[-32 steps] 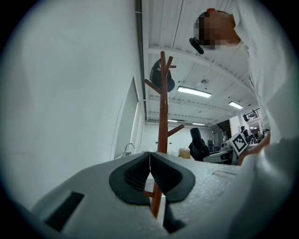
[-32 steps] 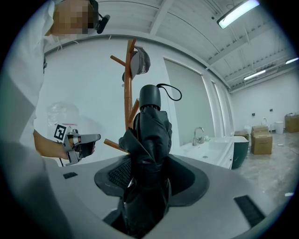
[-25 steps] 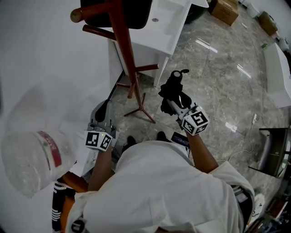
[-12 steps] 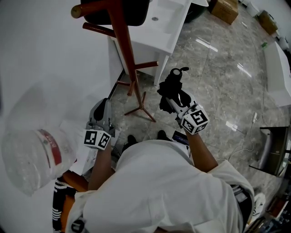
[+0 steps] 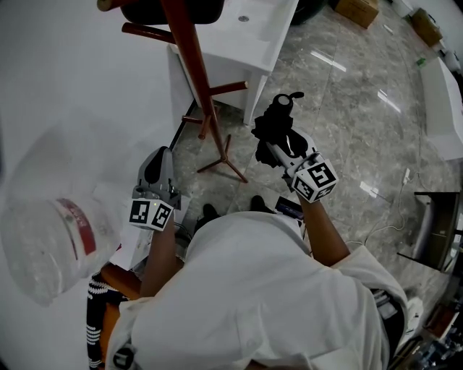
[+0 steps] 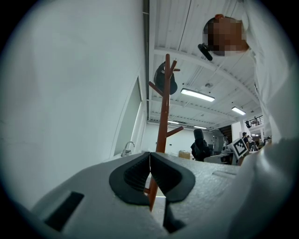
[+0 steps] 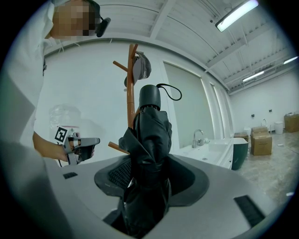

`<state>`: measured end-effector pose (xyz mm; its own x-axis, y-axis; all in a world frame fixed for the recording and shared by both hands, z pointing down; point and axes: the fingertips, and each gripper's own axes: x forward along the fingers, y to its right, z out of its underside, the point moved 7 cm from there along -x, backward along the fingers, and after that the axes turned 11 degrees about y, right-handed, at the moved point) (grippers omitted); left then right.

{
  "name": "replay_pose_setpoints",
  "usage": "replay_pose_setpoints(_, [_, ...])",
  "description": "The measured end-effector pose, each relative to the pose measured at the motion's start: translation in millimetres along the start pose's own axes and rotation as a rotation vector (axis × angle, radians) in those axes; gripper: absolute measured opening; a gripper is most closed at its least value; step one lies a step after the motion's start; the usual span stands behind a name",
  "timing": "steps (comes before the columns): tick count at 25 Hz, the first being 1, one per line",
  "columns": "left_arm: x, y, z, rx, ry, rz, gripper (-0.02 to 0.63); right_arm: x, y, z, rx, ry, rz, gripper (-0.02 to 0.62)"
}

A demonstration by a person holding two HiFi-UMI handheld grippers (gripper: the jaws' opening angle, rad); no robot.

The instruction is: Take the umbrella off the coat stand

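The folded black umbrella [image 5: 277, 130] is clear of the brown wooden coat stand [image 5: 194, 87] and stands to its right, over the floor. My right gripper [image 5: 278, 148] is shut on its fabric body. In the right gripper view the umbrella [image 7: 149, 140] rises between the jaws, its handle [image 7: 149, 98] and strap loop on top, with the coat stand [image 7: 131, 88] behind it. My left gripper [image 5: 158, 160] hangs left of the stand's feet. In the left gripper view its pads [image 6: 140, 175] touch, with nothing between them. A dark hat [image 6: 166, 80] still hangs on the stand.
A white sink cabinet [image 5: 253, 36] stands just behind the coat stand, against the white wall [image 5: 72, 87]. A translucent container with a red band [image 5: 51, 242] sits at the lower left. Cardboard boxes [image 5: 358, 9] lie far off on the marble floor [image 5: 362, 123]. A cable [image 5: 394, 220] trails at the right.
Both grippers keep their places and the umbrella stays in the right one. Only the head view has shifted slightly.
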<state>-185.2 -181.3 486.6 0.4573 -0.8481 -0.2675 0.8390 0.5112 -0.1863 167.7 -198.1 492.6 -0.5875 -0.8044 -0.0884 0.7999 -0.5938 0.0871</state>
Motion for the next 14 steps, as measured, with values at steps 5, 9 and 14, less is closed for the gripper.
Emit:
replay_pose_setpoints(5, [1,6,3,-0.012,-0.005,0.011,0.017,-7,6,-5,-0.014,0.004,-0.002,0.219])
replay_pose_setpoints(9, [5,16,7,-0.021,-0.006,0.025,0.015,-16,10,-7,-0.005,-0.002,-0.001,0.219])
replay_pose_setpoints(14, [4,34,16,-0.041,-0.025,0.023,0.017,-33,18,-6,0.051,-0.007,0.001,0.219])
